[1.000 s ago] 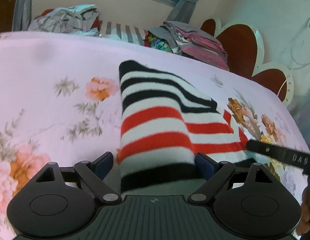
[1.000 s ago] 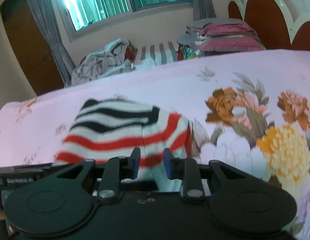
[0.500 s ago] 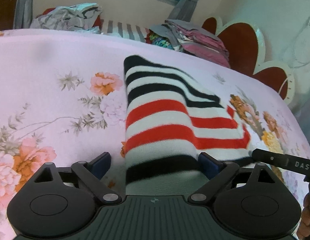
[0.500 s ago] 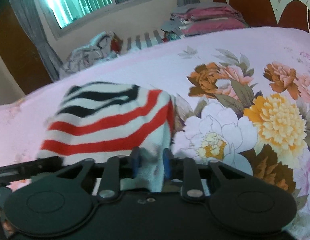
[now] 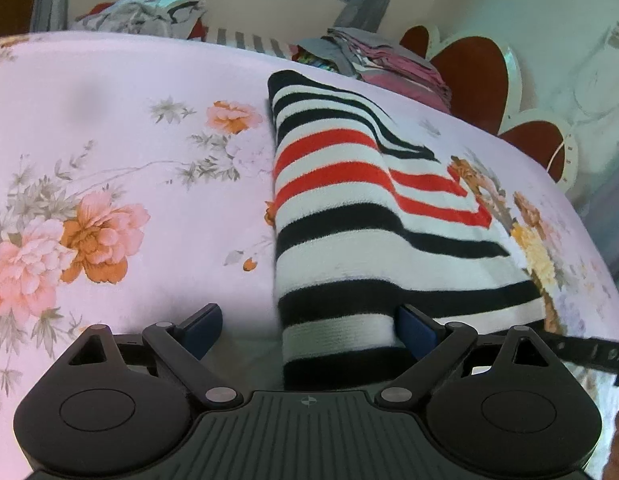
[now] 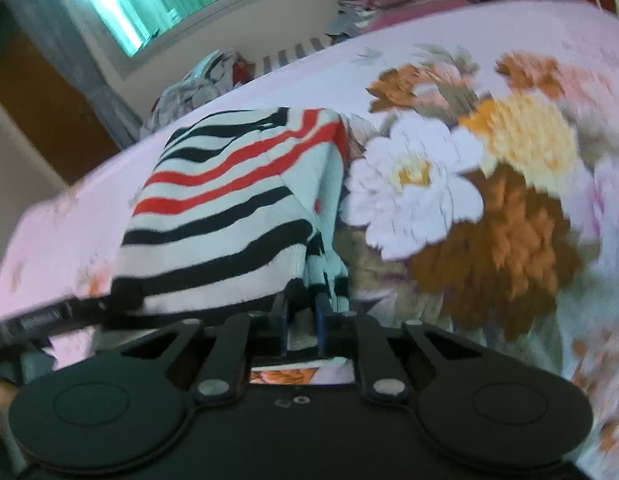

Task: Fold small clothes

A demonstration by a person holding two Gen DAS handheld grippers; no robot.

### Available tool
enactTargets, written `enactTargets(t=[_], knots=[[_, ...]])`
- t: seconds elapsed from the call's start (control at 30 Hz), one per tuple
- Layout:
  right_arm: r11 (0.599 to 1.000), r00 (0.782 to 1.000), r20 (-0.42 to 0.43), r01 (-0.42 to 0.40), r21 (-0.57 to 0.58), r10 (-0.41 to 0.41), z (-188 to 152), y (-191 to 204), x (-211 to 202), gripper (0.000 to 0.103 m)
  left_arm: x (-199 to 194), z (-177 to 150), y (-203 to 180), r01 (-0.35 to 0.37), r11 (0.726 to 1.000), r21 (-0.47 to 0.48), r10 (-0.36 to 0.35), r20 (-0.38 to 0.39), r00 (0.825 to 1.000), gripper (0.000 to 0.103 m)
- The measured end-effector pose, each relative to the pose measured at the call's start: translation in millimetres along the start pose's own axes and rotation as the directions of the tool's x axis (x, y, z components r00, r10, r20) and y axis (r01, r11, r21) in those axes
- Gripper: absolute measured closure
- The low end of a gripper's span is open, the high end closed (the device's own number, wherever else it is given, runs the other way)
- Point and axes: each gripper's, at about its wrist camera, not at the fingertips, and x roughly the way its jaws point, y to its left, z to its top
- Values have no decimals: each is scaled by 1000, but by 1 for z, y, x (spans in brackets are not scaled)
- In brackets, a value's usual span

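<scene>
Left gripper (image 5: 307, 330) with jaws spread wide above the floral bedsheet (image 5: 109, 160). The striped garment (image 5: 349, 208) extends forward from between the jaws, its near hem against the right jaw, clear of the left.

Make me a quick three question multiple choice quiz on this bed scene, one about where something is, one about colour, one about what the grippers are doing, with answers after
1. Where does the stack of folded clothes lie?
A. at the far edge of the bed, near the headboard
B. between the left gripper's fingers
C. on the floor

2. Which stripe colours does the striped garment show?
A. blue and yellow
B. black, red and white
C. green and grey

3. How do the grippers stand?
A. both open
B. left gripper open, right gripper shut on the garment
C. both shut on it

Answers: 1 A, the stack sits beside the headboard; 2 B, those bands are plain; 3 B, left fingers are spread wide, right fingers pinch cloth.
</scene>
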Motion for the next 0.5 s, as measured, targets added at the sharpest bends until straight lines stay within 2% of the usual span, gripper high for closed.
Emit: enactTargets(t=[0.07, 0.17, 0.33, 0.37, 0.4, 0.47, 0.5], knots=[[1000, 1000, -12, 21, -15, -21, -6, -6, 5, 92, 3, -1, -1, 0, 1000, 14, 0, -6, 1000, 10], [999, 999, -32, -3, 32, 4, -5, -16, 8, 86, 2, 3, -4, -8, 1000, 10, 8, -18, 1000, 10], [999, 1000, -9, -11, -31, 11, 7, -3, -11, 77, -7, 12, -11, -19, 1000, 5, 19, -16, 1000, 10], [999, 1000, -2, -14, -36, 14, 11, -2, -13, 70, -10, 14, -14, -18, 1000, 9, 18, -7, 1000, 10], [999, 1000, 3, -23, -37, 24, 16, -2, -15, 58, -12, 16, -17, -15, 1000, 12, 15, -1, 1000, 10], [999, 1000, 22, -21, -43, 22, 25, -1, -17, 48, -11, 23, -22, -9, 1000, 15, 9, 0, 1000, 10], [999, 1000, 23, -15, -52, 16, 31, -1, -15, 46, -10, 26, -23, -7, 1000, 12, 7, 0, 1000, 10]])
